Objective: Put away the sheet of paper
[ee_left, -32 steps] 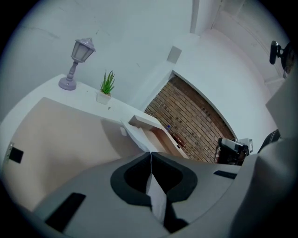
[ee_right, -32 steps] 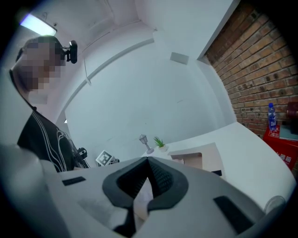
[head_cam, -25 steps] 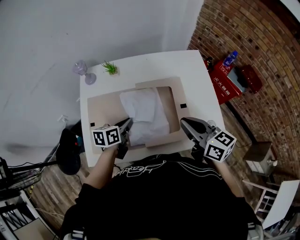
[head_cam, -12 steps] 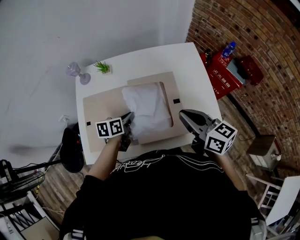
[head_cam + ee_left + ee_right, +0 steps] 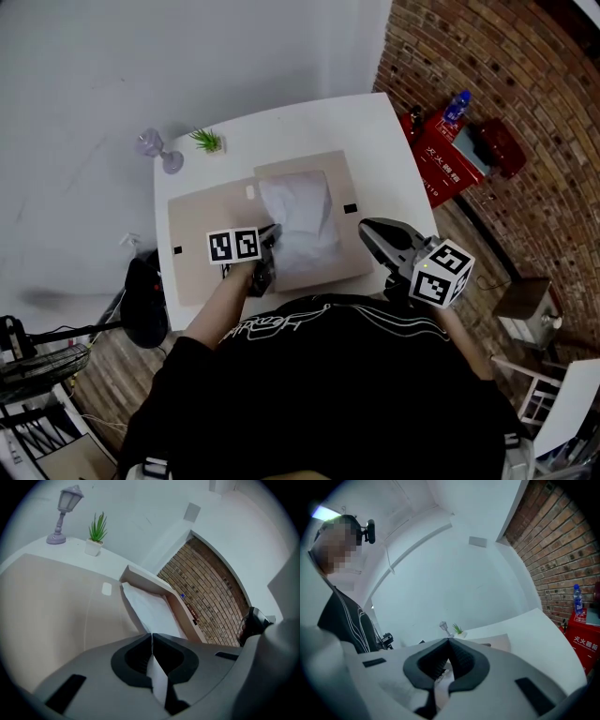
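While left tool (image 5: 152,635) clamps near edge of paper (image 5: 305,214), ease sheet flat into folder (image 5: 199,230), avoiding creases; right tool (image 5: 448,640) closed, empty, near front-right corner of bench (image 5: 375,131).

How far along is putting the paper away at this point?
Done: the sheet of paper lies on the open beige folder, its far side against the raised flap. In hand: the left gripper has its jaws shut on the sheet's near edge. The right gripper is shut on nothing, off the folder's right side. Left: let go of the sheet and probably close the folder.
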`<state>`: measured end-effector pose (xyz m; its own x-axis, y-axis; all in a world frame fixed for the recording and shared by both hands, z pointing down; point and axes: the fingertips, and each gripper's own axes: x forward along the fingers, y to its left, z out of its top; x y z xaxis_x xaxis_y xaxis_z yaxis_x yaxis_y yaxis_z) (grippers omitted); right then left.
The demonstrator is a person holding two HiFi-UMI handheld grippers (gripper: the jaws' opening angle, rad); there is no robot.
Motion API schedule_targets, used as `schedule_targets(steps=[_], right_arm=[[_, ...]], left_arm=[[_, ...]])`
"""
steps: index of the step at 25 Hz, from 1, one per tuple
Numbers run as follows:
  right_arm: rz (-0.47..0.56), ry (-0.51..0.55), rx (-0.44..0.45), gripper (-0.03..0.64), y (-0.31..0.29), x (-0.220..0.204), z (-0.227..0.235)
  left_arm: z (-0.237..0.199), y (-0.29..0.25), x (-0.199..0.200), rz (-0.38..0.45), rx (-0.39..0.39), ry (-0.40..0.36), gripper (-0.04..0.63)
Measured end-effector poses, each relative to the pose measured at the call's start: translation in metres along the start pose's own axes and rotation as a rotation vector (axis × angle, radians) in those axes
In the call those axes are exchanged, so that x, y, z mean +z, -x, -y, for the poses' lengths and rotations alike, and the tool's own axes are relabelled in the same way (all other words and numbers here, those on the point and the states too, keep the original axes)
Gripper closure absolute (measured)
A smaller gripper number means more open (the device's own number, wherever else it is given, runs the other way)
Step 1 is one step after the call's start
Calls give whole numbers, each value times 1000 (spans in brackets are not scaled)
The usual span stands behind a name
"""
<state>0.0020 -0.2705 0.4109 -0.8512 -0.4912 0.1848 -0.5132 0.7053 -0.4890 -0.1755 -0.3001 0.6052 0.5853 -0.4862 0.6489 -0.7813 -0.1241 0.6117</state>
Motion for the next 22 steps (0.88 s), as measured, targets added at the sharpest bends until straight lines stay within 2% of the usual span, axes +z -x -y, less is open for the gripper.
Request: schedule_targets(steps=[7,13,14,16,22], right_arm=[[2,16,17,615,-7,6,3],[0,23,26,615,-7,10,7],[0,24,28,615,-7,11,8],[0,28,33,615,-7,13,8],[-3,49,65,615,-9,16,1]], left_arm=[[0,-10,-7,-46,55,-48,558],[1,-5,2,1,100,-67,555],[1,-4,2,3,101,-67,530],[1,-1,2,6,100,-64,395],[5,29,12,59,105,-120,359]])
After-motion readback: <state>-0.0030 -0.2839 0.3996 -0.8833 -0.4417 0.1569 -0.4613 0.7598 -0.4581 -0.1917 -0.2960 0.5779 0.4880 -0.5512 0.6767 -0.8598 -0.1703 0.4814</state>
